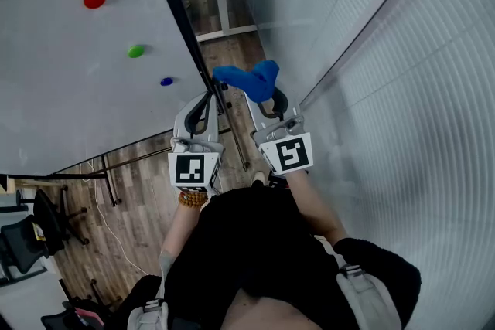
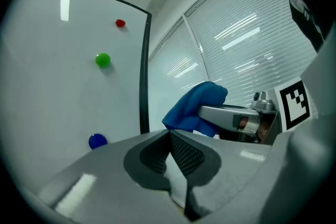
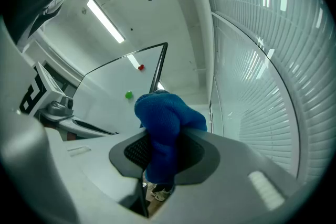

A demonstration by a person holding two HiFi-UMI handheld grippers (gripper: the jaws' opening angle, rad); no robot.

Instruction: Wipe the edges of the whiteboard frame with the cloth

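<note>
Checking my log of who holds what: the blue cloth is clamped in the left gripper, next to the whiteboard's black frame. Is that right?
Not quite. The blue cloth is clamped in the right gripper, not the left, as the right gripper view shows. The left gripper is shut on nothing. The cloth is indeed next to the whiteboard's black frame.

We see bright, even indoor light; 1 ceiling strip (image 3: 107, 21) glares, and a reflection streaks the whiteboard (image 2: 52, 86). The 2 gripper views bend hard at the edges, with dark corners and a soft near foreground.
</note>
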